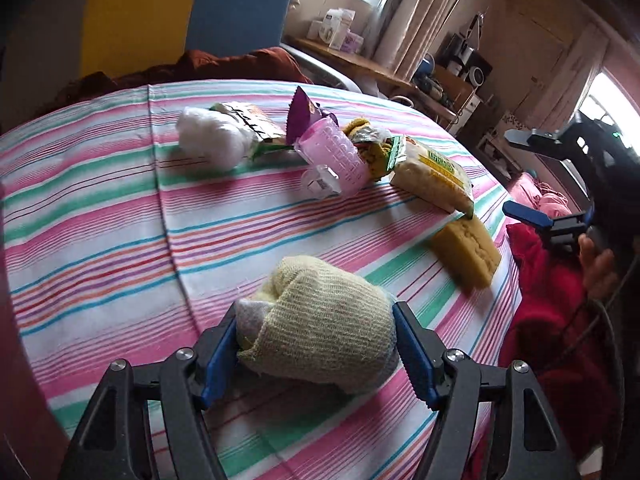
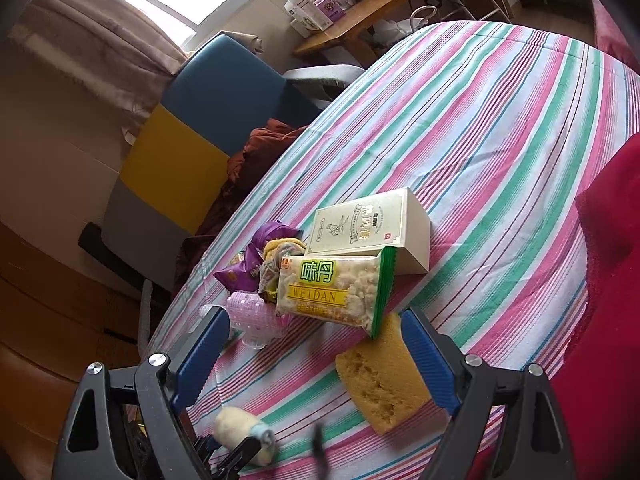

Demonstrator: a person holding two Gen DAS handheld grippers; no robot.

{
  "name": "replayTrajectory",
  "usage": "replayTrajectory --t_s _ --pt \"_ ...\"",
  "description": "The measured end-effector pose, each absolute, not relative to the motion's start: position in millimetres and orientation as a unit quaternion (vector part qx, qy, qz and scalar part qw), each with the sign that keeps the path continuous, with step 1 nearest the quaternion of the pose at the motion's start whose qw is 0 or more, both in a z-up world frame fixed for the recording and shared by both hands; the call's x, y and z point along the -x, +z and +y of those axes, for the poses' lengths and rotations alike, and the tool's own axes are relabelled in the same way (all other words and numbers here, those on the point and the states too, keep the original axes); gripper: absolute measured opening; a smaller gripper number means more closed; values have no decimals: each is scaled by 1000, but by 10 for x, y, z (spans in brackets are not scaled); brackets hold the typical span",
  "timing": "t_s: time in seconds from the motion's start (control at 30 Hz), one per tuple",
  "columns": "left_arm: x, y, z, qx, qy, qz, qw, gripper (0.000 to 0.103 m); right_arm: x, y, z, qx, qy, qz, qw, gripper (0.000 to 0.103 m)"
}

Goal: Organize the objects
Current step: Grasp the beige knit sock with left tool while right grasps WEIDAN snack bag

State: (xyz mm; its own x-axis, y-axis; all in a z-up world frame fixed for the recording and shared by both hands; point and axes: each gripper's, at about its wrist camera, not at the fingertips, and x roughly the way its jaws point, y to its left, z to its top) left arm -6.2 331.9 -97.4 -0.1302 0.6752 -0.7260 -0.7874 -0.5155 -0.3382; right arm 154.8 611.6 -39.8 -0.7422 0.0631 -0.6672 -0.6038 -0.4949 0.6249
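My left claw (image 1: 316, 344) grips the rolled yellow sock (image 1: 320, 328) over the striped sheet (image 1: 120, 220), while my right claw (image 2: 316, 356) hangs open above the sponge (image 2: 380, 384).

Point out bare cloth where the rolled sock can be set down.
Free: the striped tablecloth left of the rolled sock and below the cotton wad. Also beyond the white box. Crowded: around the pink cup, snack packet and sponge.
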Motion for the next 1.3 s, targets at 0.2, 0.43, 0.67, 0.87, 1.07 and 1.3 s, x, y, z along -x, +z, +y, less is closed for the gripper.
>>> replayTrajectory --t_s 0.2,0.43,0.67,0.87,1.07,1.3 --pt "-38 -1026 3398 413 763 98 487 74 -1324 -385 5974 367 814 399 209 89" --pt "-27 -1041 3441 407 763 100 491 74 -877 -292 5663 486 821 217 206 89" --pt "-37 -1038 3413 407 763 92 494 74 -421 -257 5492 551 812 -14 190 89" --pt "-24 -1042 3393 408 762 84 496 74 -129 -624 5486 607 767 -104 180 87" --pt "-10 -1042 3376 408 762 83 497 72 -191 -636 5539 611 759 -121 188 44" --pt "-46 -967 3360 408 762 106 491 69 -428 -133 5363 549 810 -89 185 43"
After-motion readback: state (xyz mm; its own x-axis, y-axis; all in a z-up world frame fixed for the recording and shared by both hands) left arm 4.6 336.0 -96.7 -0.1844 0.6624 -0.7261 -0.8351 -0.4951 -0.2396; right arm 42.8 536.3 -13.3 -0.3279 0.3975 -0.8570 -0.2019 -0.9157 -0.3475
